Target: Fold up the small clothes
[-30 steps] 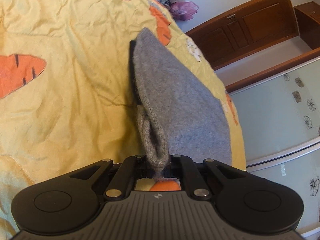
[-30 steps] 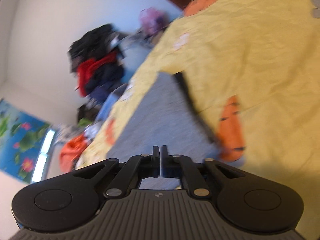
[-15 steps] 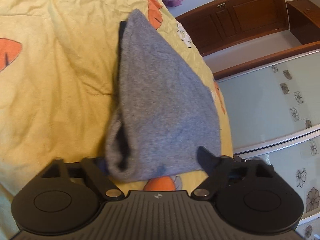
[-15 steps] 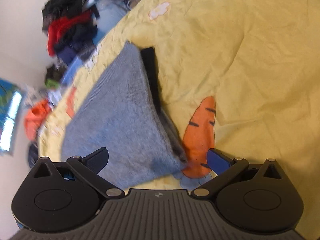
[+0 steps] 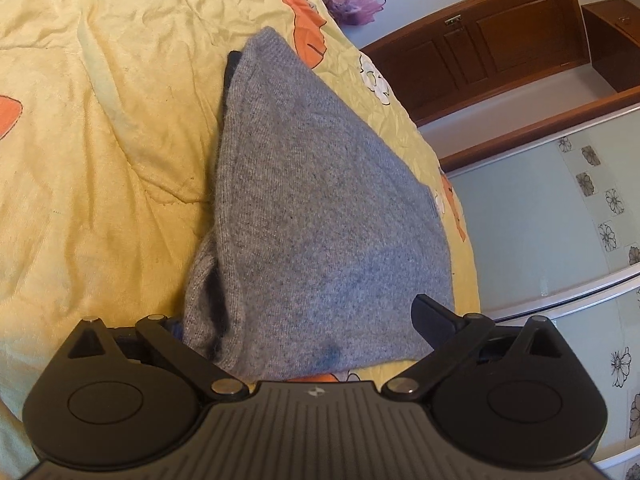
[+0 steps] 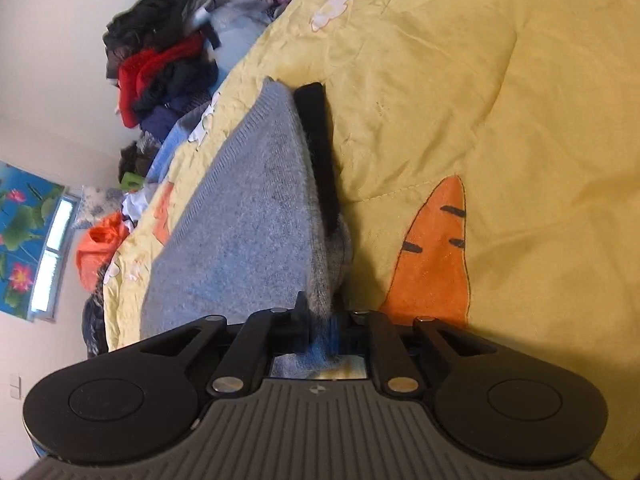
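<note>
A folded grey knit garment (image 5: 320, 200) lies on the yellow carrot-print bedspread (image 5: 100, 140), near the bed's edge. My left gripper (image 5: 300, 320) has its jaws wide and still opening. The garment's near edge lies between them, and the right fingertip (image 5: 426, 310) stands clear of the cloth. In the right wrist view the same garment (image 6: 248, 220) shows a black band (image 6: 320, 152) along its right edge. My right gripper (image 6: 322, 320) is shut on the near corner of the grey knit, which is bunched between the fingers.
A heap of dark and red clothes (image 6: 160, 72) and an orange bag (image 6: 100, 244) lie beyond the bed's far side. A brown wooden door (image 5: 500, 36) and flowered glass wardrobe panels (image 5: 560, 220) stand past the bed edge. An orange carrot patch (image 6: 436, 256) is beside the right gripper.
The left gripper let go of the pinched grey fold and spread wide; the garment dropped flat. The right gripper opened over the near corner, sank, then shut on it.
</note>
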`<state>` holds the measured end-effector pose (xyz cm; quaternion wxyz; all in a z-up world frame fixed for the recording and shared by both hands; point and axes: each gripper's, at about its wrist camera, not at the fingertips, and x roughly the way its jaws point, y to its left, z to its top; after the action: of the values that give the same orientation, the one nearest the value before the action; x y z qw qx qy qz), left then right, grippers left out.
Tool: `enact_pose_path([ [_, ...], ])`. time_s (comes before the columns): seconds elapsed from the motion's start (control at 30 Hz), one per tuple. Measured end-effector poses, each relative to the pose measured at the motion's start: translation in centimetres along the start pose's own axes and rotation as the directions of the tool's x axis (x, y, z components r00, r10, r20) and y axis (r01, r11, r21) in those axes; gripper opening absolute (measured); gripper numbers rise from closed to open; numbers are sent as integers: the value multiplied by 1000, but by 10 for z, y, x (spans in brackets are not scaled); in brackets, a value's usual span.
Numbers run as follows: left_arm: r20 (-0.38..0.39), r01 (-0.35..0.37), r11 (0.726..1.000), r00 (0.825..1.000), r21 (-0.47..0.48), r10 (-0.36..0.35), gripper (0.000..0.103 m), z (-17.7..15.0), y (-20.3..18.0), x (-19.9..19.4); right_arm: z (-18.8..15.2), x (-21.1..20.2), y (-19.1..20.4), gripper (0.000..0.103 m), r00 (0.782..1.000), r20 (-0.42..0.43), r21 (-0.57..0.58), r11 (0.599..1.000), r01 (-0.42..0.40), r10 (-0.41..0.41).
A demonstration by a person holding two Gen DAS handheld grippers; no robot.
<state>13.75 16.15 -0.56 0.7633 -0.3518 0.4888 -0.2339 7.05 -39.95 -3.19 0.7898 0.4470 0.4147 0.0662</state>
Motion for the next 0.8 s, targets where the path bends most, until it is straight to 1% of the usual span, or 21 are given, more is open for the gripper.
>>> enact_pose_path([
  [0.07,1,-11,1000,1000,19,11,101,-1,-3,0,-4,-1,0,14,1000,19,-3,1000,6,-6],
  [0.1,3,-25,999,1000,37,25,83,-2,-5,1,-5,-3,1,14,999,32,-1,1000,13,-13],
  [0.13,-11,-49,998,999,43,50,21,-3,-5,3,-6,-5,2,13,999,48,4,1000,8,-8],
  [0.17,-11,-91,995,996,30,91,7,-4,-2,4,-8,-6,5,13,998,62,-3,1000,12,-11],
  [0.2,12,-112,993,994,36,112,6,-5,1,3,-9,-8,9,13,997,76,-16,1000,18,-16],
  [0.23,19,-108,993,994,45,107,6,-6,3,2,-10,-10,12,13,996,88,-22,1000,5,-3],
  [0.27,22,-92,995,996,34,91,6,-7,6,1,-10,-13,16,13,995,98,-30,1000,-2,4],
  [0.3,28,-78,997,997,30,77,5,-9,9,-1,-11,-16,21,13,994,109,-44,999,8,-3],
  [0.33,34,-71,997,997,44,70,5,-10,8,-2,-10,-18,24,13,993,114,-47,999,0,6],
  [0.37,39,-69,996,997,57,67,5,-11,7,-4,-10,-20,27,13,993,117,-42,999,-20,25],
  [0.43,47,-45,997,998,66,42,5,-11,3,-10,-8,-25,34,13,990,136,-41,999,-33,38],
  [0.47,54,-46,996,998,72,42,5,-10,0,-13,-7,-27,37,13,988,139,-33,998,-56,60],
  [0.57,67,-31,995,997,91,25,5,-8,-10,-22,-9,-32,49,13,984,151,-40,995,-87,92],
  [0.7,80,-23,993,997,114,14,5,-12,-21,-36,-18,-43,63,13,978,159,-47,990,-130,136],
  [0.73,75,-10,993,997,117,1,5,-14,-22,-39,-21,-46,66,13,977,161,-52,990,-135,141],
  [0.8,77,-15,991,997,131,5,5,-19,-26,-47,-27,-55,68,13,974,168,-59,988,-144,152],
])
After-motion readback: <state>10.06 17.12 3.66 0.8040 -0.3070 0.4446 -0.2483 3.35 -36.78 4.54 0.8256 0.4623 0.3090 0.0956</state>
